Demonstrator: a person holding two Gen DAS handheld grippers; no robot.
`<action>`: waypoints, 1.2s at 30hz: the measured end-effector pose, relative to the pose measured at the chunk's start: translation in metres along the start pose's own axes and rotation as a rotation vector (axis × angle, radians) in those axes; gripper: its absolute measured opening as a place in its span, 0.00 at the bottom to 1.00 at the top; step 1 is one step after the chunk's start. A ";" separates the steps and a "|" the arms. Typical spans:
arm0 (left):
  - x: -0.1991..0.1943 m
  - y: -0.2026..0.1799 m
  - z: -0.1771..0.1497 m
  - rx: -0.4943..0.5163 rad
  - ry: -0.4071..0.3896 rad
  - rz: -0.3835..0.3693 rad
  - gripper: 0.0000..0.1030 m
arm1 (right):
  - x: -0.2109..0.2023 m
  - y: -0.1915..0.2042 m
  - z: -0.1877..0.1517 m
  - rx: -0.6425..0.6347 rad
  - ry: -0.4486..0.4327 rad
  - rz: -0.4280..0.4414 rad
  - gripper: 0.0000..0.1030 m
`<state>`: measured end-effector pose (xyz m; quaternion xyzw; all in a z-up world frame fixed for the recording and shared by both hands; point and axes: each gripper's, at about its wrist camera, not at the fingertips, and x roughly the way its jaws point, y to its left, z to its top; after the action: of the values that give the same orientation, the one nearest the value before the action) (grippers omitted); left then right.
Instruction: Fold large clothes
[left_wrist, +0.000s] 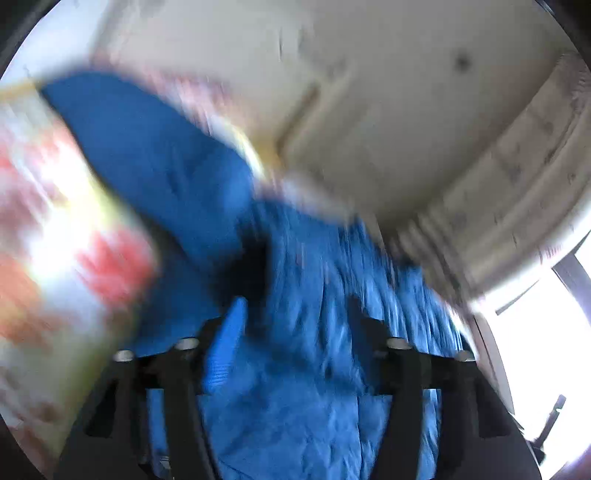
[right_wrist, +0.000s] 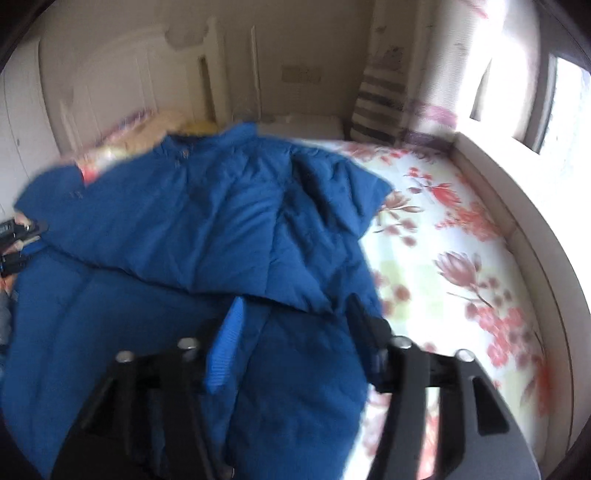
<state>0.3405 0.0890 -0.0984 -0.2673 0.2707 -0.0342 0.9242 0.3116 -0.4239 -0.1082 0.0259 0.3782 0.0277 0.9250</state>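
A large blue quilted jacket (right_wrist: 192, 229) lies spread on a bed with a floral sheet (right_wrist: 454, 258). Its upper part is folded down over the body, and the collar points toward the headboard. My right gripper (right_wrist: 295, 302) is open above the jacket's lower right part, with only fabric showing behind its fingers. The left gripper's black body (right_wrist: 20, 240) shows at the jacket's left edge. The left wrist view is heavily blurred. There the blue jacket (left_wrist: 295, 369) fills the lower middle, and my left gripper (left_wrist: 295, 306) stands open over it with nothing pinched.
A pale headboard (right_wrist: 140, 74) and a yellowish pillow (right_wrist: 155, 129) stand beyond the jacket. A striped cushion (right_wrist: 380, 103) leans in the far corner. A raised white bed frame (right_wrist: 517, 221) and a bright window (right_wrist: 554, 92) run along the right. The floral sheet (left_wrist: 55, 229) fills the left wrist view's left side.
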 end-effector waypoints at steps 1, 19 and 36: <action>-0.009 -0.008 0.008 0.034 -0.054 0.004 0.64 | -0.010 -0.006 0.004 0.027 -0.042 -0.008 0.56; 0.134 -0.073 -0.033 0.461 0.323 0.058 0.84 | 0.132 0.000 0.104 0.216 0.152 0.038 0.43; 0.127 -0.068 -0.028 0.429 0.315 0.025 0.84 | 0.121 0.051 0.117 0.109 0.076 -0.052 0.72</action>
<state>0.4399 -0.0090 -0.1444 -0.0534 0.4013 -0.1206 0.9064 0.4780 -0.3674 -0.1053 0.0655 0.4143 -0.0159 0.9076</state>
